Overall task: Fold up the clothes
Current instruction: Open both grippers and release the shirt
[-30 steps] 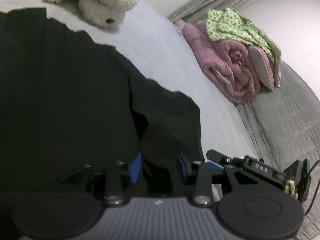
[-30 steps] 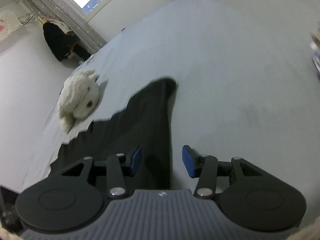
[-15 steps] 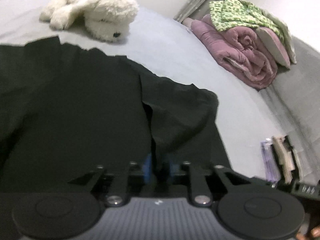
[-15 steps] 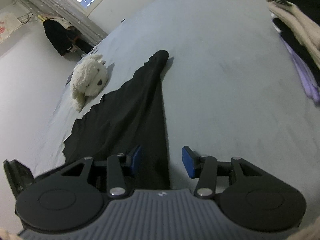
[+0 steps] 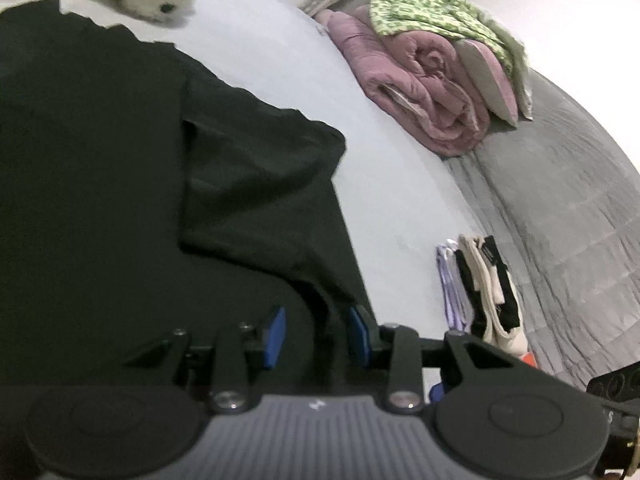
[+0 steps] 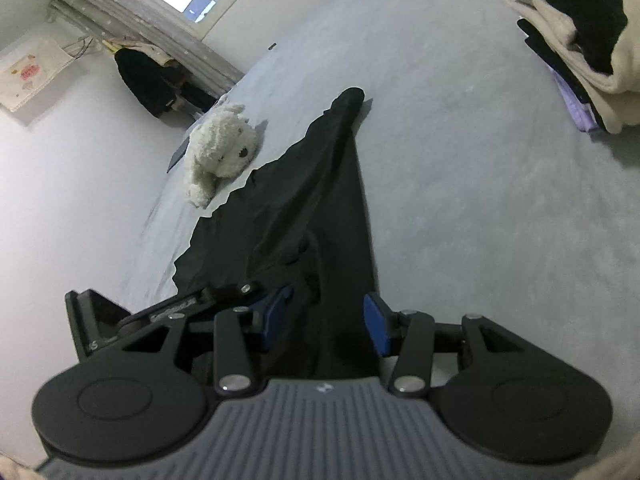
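1. A black garment lies spread on a pale grey bed sheet, one flap folded over its body to form a diagonal crease just ahead of the left gripper; from the right wrist view it tapers to a narrow tip far ahead of the right gripper.
2. The left gripper's blue pads stand apart with dark cloth between them, the jaws neither clearly pressing nor clear of it. The right gripper's pads are apart over the cloth, not clamping.
3. Half a second ago the left pads were nearly together on a fold; now a clear gap shows. The right view has drawn back: the white plush dog sits farther off and more garment is visible.
4. To the right of both grippers, bare sheet runs to a stack of folded clothes. A rolled pink quilt lies far ahead and right of the left gripper.
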`<state>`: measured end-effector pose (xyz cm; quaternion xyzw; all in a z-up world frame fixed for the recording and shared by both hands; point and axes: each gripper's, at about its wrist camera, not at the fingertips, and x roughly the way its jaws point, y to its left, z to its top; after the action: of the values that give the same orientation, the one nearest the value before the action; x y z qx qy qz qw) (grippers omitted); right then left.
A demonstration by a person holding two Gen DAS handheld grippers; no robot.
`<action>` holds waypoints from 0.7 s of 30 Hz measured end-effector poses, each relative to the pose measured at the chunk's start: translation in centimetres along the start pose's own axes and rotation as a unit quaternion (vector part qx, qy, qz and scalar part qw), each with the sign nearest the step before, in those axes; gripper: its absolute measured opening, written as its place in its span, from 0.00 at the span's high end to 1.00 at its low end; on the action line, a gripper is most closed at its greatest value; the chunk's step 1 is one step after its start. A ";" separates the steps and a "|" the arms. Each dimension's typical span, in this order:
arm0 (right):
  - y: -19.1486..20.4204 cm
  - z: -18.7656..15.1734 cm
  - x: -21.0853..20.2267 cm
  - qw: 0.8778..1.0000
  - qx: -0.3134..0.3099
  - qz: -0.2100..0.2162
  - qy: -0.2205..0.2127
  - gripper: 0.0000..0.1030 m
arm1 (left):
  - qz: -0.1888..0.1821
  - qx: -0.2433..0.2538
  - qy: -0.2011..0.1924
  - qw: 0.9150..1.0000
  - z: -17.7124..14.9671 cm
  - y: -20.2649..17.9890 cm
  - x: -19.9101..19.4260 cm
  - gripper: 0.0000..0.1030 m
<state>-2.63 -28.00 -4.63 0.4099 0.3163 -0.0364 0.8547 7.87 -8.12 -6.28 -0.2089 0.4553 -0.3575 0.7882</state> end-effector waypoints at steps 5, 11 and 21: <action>-0.7 -0.3 0.5 1.000 0.003 0.001 0.007 0.53 | -0.001 0.001 -0.004 1.000 -0.1 -0.1 1.2 0.92; -1.7 -0.4 0.6 1.000 0.007 0.000 0.013 0.53 | 0.049 0.020 -0.025 0.998 -0.2 -0.5 -0.1 0.99; -0.7 0.1 0.2 1.000 -0.009 0.001 0.007 0.53 | 0.068 0.028 -0.029 0.997 0.5 0.1 -3.0 0.63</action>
<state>-2.66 -28.51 -5.22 0.4024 0.3224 -0.0297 0.8563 7.36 -5.74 -4.40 -0.1661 0.4350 -0.3095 0.8291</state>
